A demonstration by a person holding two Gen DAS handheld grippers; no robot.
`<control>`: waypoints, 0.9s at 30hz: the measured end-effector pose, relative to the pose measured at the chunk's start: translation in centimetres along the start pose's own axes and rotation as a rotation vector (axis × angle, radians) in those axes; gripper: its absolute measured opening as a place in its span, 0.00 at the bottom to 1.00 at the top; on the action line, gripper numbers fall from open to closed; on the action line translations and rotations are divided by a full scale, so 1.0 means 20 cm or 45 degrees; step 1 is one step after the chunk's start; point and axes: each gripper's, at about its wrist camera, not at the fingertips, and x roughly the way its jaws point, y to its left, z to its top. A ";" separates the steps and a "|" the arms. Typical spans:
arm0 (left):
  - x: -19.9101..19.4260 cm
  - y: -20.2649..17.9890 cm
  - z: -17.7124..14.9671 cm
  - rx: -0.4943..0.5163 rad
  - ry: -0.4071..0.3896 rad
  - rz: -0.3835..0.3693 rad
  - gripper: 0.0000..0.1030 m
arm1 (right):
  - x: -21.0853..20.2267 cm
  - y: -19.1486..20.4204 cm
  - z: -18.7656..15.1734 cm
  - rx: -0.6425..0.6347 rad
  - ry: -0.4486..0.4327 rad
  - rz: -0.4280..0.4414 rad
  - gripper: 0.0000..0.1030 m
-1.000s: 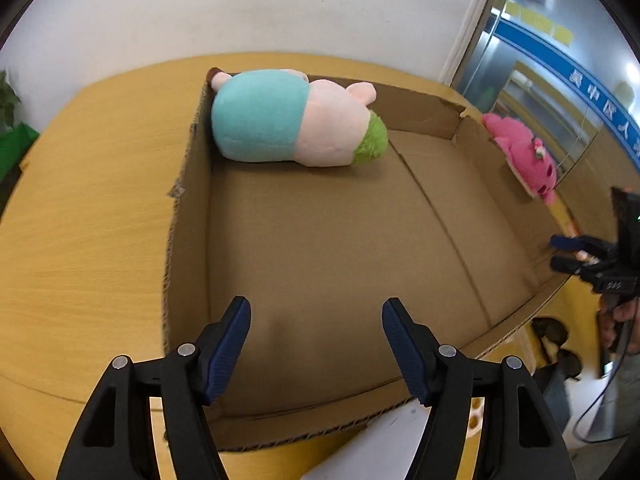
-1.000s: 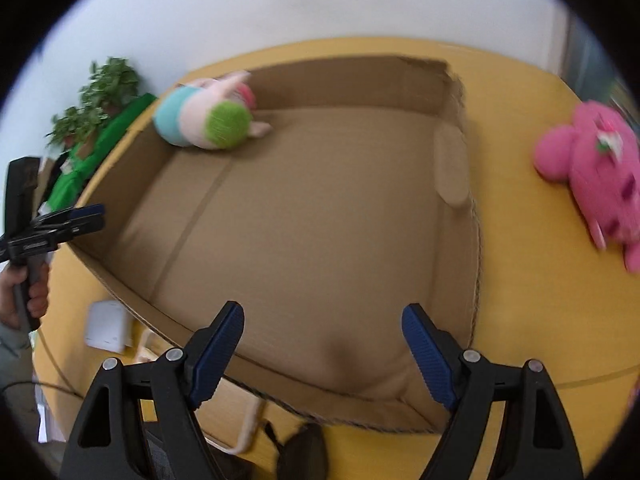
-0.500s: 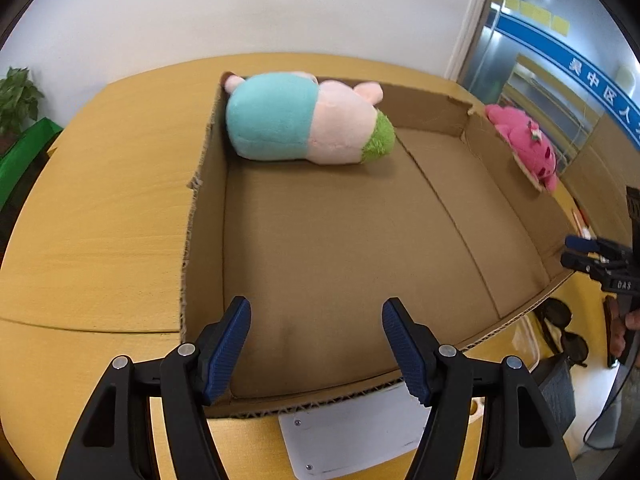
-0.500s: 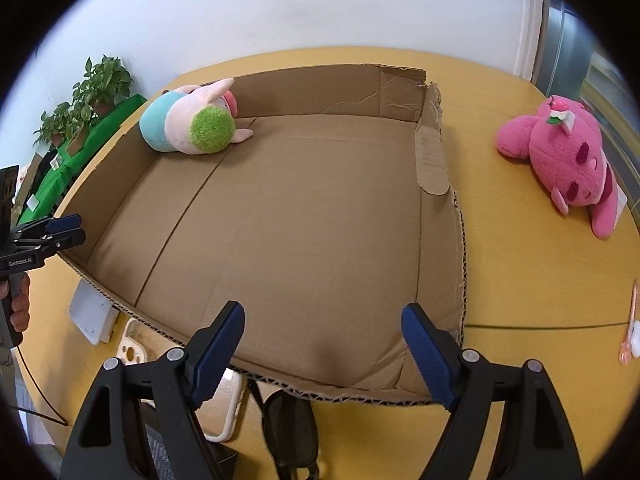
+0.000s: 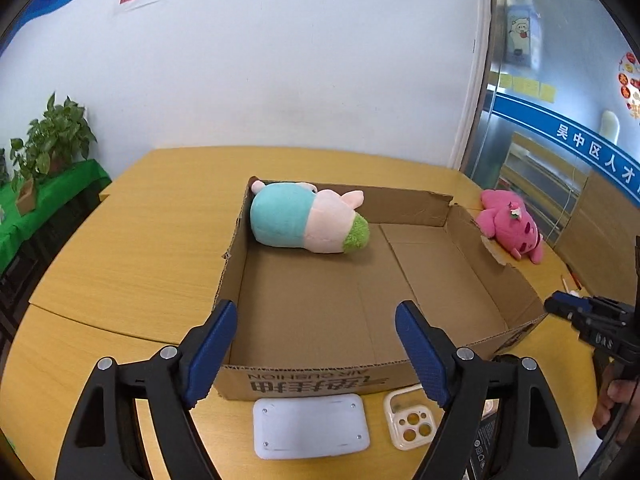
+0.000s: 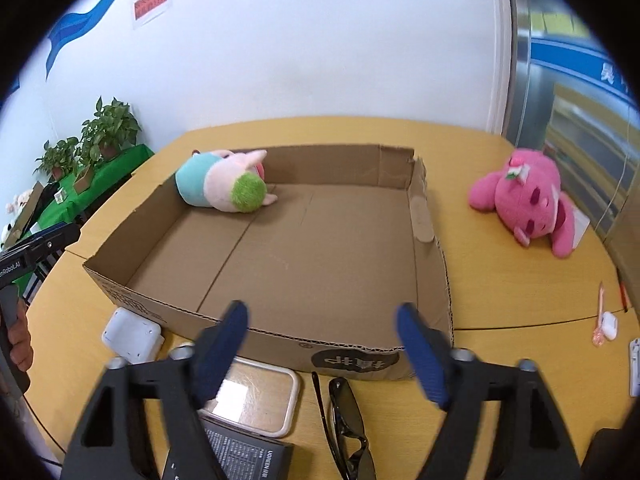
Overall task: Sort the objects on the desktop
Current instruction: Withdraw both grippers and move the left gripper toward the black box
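White wall with a red notice, potted plants (image 6: 108,130) on a green-covered side surface at left, glass partition at right. Round wooden tabletop (image 5: 132,236) carries a shallow open cardboard box (image 5: 496,280).

Teal-and-pink plush (image 5: 304,224) with green end lies on its side inside the box, in the far left corner, touching the back wall. Rest of box floor bare. Pink plush (image 6: 528,196) lies on the tabletop outside the box, just beside its right wall, not touching as seen from the right wrist view.

In front of the box's near wall: white rectangular plate (image 5: 310,426) flat on tabletop, cream phone case (image 5: 410,420) just right of it, a white-rimmed tray (image 6: 260,396) close against the box front, black sunglasses (image 6: 346,420) beside the tray, dark box with printed label (image 6: 236,460) at bottom edge. Small white item and orange-pink strip (image 6: 606,322) well apart on the right of the tabletop.

Left tool (image 5: 316,352) released, blue pads spread wide, nothing between them, hanging above the box's near edge. Right tool (image 6: 322,350) also released, pads wide apart, empty, above the near right part of the box; slightly blurred. Each tool appears at the edge of the other's view, gripped by a hand.
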 end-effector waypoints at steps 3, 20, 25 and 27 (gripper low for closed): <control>-0.02 -0.05 -0.02 0.062 0.012 -0.009 0.04 | -0.02 0.03 -0.01 0.001 -0.005 0.028 0.05; 0.01 -0.08 -0.01 0.013 -0.048 0.005 0.95 | 0.00 0.12 -0.01 -0.013 -0.019 0.096 0.85; 0.02 -0.11 -0.04 0.032 -0.031 0.002 0.95 | 0.01 0.17 -0.01 -0.055 -0.023 0.102 0.85; 0.03 -0.12 -0.05 0.044 -0.022 0.003 0.95 | 0.01 0.18 -0.01 -0.061 -0.027 0.110 0.85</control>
